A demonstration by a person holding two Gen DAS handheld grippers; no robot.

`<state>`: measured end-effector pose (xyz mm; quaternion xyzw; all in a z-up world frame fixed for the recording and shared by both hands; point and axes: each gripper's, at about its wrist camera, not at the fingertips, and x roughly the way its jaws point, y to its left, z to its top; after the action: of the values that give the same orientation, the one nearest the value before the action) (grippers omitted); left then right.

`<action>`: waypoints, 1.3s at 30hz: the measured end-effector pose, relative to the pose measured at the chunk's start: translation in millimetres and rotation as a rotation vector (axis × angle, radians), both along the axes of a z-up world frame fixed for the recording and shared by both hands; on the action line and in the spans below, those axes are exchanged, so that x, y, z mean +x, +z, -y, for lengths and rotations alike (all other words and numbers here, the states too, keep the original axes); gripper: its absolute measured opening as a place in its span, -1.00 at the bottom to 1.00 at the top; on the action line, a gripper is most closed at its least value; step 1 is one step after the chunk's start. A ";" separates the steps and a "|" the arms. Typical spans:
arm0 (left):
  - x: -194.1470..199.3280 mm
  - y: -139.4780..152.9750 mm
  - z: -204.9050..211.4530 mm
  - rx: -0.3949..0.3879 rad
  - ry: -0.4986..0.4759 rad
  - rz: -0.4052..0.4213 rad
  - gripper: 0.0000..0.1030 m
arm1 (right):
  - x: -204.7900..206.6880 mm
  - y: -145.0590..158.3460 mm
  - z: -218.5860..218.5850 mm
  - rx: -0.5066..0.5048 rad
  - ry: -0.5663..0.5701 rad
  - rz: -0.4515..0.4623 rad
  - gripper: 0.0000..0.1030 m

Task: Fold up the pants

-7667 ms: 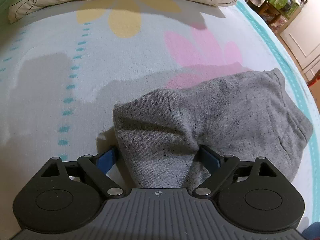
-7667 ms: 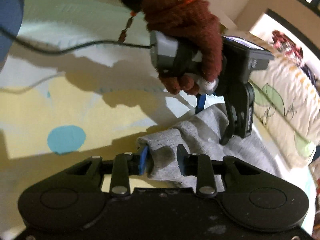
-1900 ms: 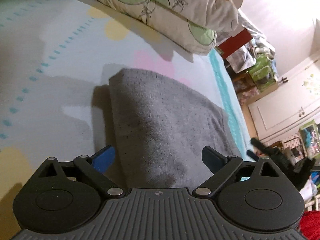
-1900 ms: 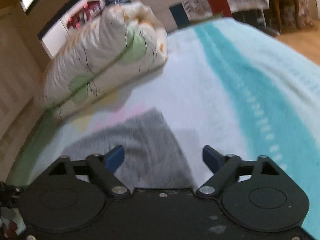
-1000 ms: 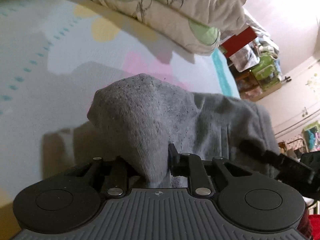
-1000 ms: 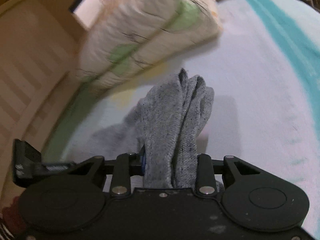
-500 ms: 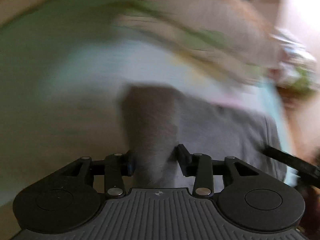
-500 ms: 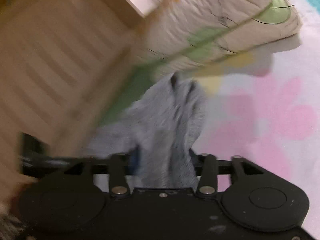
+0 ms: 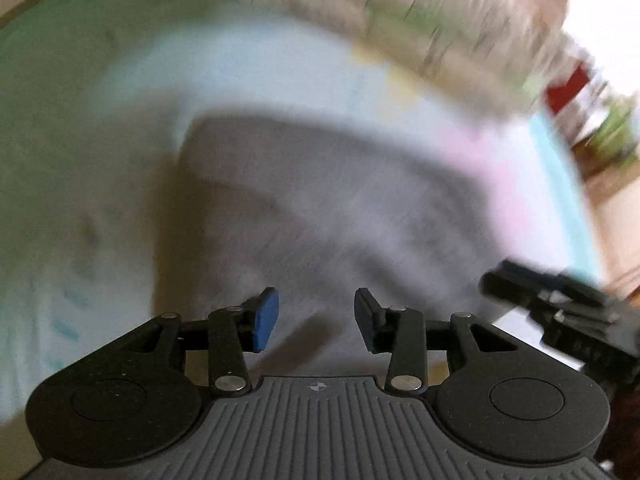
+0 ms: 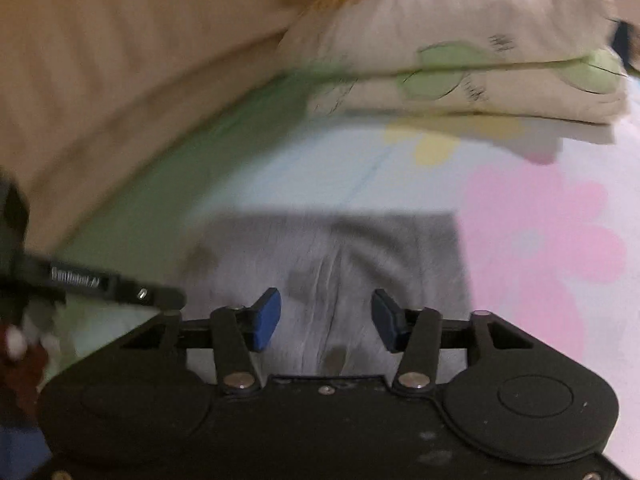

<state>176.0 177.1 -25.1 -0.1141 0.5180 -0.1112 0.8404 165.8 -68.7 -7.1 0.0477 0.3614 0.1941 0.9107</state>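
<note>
Pants (image 9: 340, 208) of soft grey knit, folded into a rectangle on the flower-print sheet (image 10: 540, 216), both claws part-open and empty.

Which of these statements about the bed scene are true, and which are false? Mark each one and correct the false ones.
1. The grey pants lie flat on the bed sheet. True.
2. The left gripper is clamped on a bunch of grey cloth. False: its jaws are apart, and no cloth is pinched between them.
3. A cream pillow with green shapes lies beyond the pants. True.
4. The right gripper holds the pillow. False: it is open over the pants and holds nothing.
5. The sheet shows a pink flower. True.
</note>
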 end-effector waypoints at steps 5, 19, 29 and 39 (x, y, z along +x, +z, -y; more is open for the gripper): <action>3.5 -3.7 -3.9 0.008 0.016 -0.015 -0.28 | 8.6 -43.5 0.9 -0.121 -0.068 -0.070 -0.40; 110.1 -14.7 2.5 -0.020 0.132 0.167 -0.23 | 98.5 -30.0 13.2 -0.105 -0.147 -0.045 -0.24; 110.4 -22.3 0.7 -0.005 0.156 0.145 -0.20 | 110.3 -51.2 3.8 -0.145 -0.191 -0.047 -0.02; 48.9 43.0 22.6 0.080 0.157 0.187 -0.20 | 79.2 2.8 5.0 -0.055 -0.157 -0.034 0.33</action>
<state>224.9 154.5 17.8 -0.1097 0.4311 -0.0344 0.8950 244.9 -73.7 -4.3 0.0542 0.3773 0.1115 0.9177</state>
